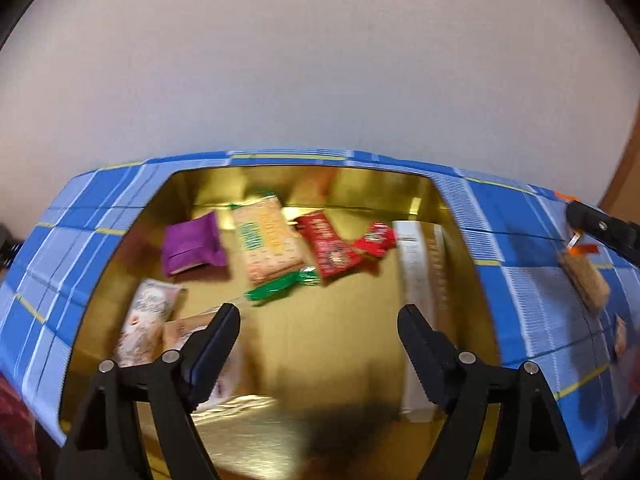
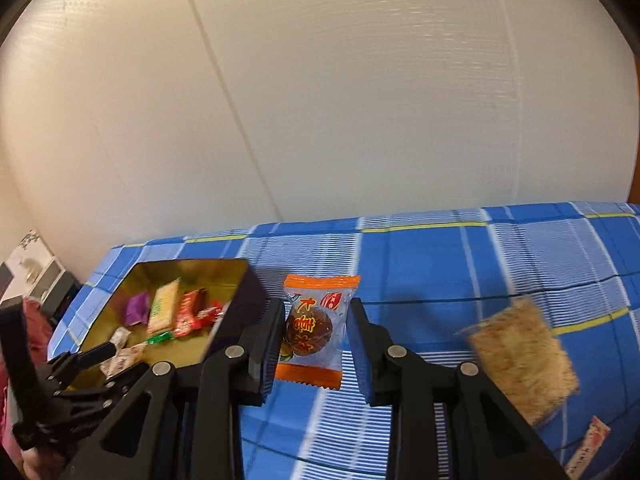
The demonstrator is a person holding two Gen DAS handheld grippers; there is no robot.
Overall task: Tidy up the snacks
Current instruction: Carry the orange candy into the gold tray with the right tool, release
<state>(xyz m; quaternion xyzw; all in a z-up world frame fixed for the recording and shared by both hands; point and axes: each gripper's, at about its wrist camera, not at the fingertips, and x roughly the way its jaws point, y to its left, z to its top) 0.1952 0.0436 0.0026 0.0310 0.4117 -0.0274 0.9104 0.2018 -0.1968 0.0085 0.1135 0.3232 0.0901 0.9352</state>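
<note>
A gold tin [image 1: 340, 332] sits on a blue checked cloth and holds several snacks: a purple packet [image 1: 192, 248], a beige cracker pack [image 1: 266, 248], a red packet [image 1: 330, 248] and a pink-white one [image 1: 146, 324]. My left gripper [image 1: 318, 320] hangs open and empty over the tin. My right gripper [image 2: 316, 324] is shut on an orange-edged clear sweet packet [image 2: 314, 328], held above the cloth just right of the tin [image 2: 188, 280]. The left gripper also shows in the right wrist view [image 2: 106, 350], its fingers over the tin.
A brown cracker pack [image 2: 524, 360] lies on the cloth [image 2: 440, 260] to the right, with a small pink-white stick packet [image 2: 588, 448] nearer. A white wall [image 2: 320, 100] stands behind the table. Shelves stand at far left [image 2: 32, 272].
</note>
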